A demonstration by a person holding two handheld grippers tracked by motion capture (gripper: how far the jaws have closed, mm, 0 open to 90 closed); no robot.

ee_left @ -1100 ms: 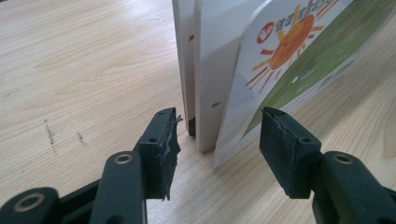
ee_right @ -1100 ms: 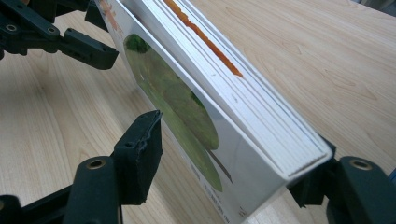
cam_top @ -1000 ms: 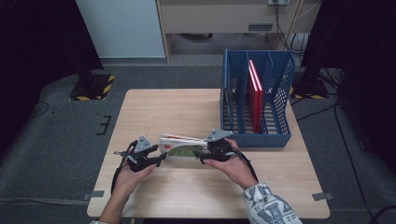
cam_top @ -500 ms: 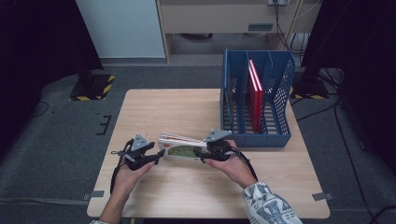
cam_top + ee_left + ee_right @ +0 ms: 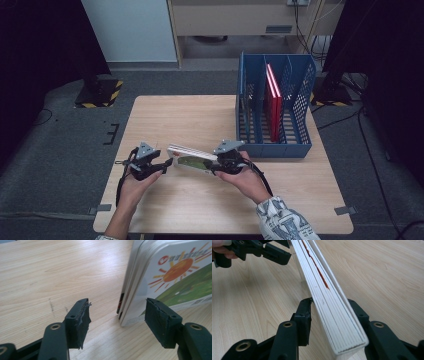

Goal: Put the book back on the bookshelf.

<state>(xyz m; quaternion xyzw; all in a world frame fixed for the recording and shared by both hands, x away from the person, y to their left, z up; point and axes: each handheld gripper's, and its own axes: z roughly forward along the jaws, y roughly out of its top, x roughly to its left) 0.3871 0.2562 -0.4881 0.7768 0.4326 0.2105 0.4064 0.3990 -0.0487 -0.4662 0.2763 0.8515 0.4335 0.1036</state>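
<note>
Your right gripper (image 5: 216, 167) has just been closing on the book (image 5: 192, 157), and in the right gripper view both pads sit against its 2 covers at the near end, so it grips the book (image 5: 329, 312) on edge. Your left gripper (image 5: 162, 166) has just been opening; its jaws stand apart with the book's far corner (image 5: 130, 302) between them but touching neither pad.

The book rests on the table (image 5: 200, 115) near its front edge, standing on its long edge, its long axis running from about 9 to 3 o'clock in the high view, tilted slightly. The rack (image 5: 300, 115) stands at roughly 1 o'clock from the book, well apart, with 2 red books (image 5: 272, 100) upright inside.

Your right hand (image 5: 245, 177) is the nearer to the rack, so the carry likely falls to it. You would need to swing the long axis toward 12 o'clock to match the slots.
</note>
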